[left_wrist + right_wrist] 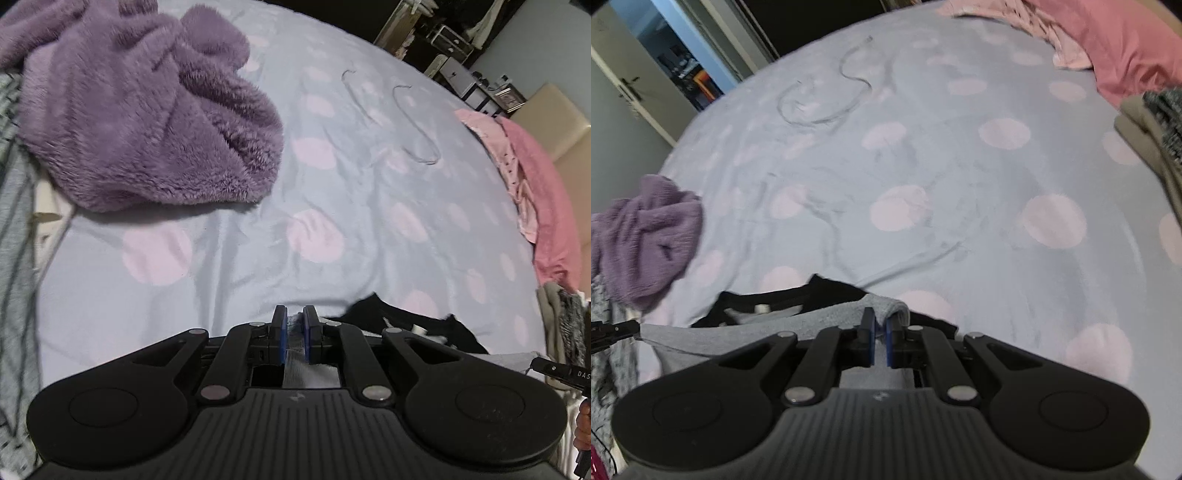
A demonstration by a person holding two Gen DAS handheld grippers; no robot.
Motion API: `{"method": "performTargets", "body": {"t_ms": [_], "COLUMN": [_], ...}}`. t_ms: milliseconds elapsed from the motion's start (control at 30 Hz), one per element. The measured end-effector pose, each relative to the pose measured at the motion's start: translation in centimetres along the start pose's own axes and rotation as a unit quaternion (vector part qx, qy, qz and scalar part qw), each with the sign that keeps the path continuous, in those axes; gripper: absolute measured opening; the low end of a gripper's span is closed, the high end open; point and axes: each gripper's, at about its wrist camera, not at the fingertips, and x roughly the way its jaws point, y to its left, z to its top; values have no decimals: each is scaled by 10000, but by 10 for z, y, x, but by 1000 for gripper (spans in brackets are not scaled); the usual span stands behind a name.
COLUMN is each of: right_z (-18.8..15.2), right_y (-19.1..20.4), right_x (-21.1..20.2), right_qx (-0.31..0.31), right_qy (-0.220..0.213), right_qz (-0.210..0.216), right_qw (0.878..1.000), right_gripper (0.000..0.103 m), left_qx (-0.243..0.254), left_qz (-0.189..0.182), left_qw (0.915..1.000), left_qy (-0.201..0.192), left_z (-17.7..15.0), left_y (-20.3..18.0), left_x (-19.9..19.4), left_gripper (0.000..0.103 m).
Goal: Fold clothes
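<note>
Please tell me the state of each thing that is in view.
Left gripper: shut on grey garment.
Right gripper: shut on grey garment.
Grey garment: held, stretched between grippers.
Purple fleece: crumpled.
Hangers: lying empty.
Pink clothes: heaped at edge.

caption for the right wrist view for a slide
Right gripper shut on a grey knit garment over the pale blue, pink-dotted bedsheet.

Both wrist views down onto bed (229, 258)
</note>
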Motion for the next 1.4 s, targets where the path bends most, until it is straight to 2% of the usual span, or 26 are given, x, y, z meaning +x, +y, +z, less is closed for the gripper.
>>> {"method": "performTargets", "body": {"t_ms": [233,333,367,400,433,600,733,833,867,900,1000,1067,1233,1400], "right_z": [9,9,8,8,8,5,-3,-14,-19,-24,-42,-52,-64,-57], "right_y": [-11,-11,-11,-11,-11,-6,10,25,31,38,57,65,71,71], "right_x": [51,62,62,60,57,24,-6,-15,-14,-10,10,24,57,79], "right_qx": [195,250,256,253,230,-269,-961,-1408,-1562,-1718,-2170,-2382,-2667,-2730], "right_qy": [122,179,159,137,110,76,-11,9,32,91,413,618,964,922], "right_qz": [-131,-281,-331,-357,-359,-300,-280,-203,-222,-233,-216,-214,-411,-547], "right_qw": [9996,9991,9990,9989,9990,9992,9950,9898,9875,9848,9750,9690,9581,9560], "right_gripper": [6,10,23,36,36,36,36,32,23,19,19,19,19,19], "left_qx": [-183,-212,-147,-77,27,578,1356,2003,2169,2321,2723,2845,2763,2627], "left_qz": [180,235,285,339,374,646,569,335,261,208,78,67,193,40], "left_qw": [9997,9993,9993,9992,9992,9958,9879,9787,9756,9724,9621,9584,9601,9648], "left_qy": [57,204,199,185,110,-302,-484,-307,-209,-128,110,235,374,148], "left_z": [3,0,-2,-4,-6,-16,-35,-55,-62,-69,-92,-105,-112,-100], "left_y": [10,11,10,9,8,-2,-24,-51,-60,-68,-90,-97,-95,-95], "left_x": [39,47,45,43,37,2,-23,-23,-20,-16,-1,11,40,55], "left_gripper": [7,8,11,18,24,36,37,37,37,37,37,37,37,37]}}
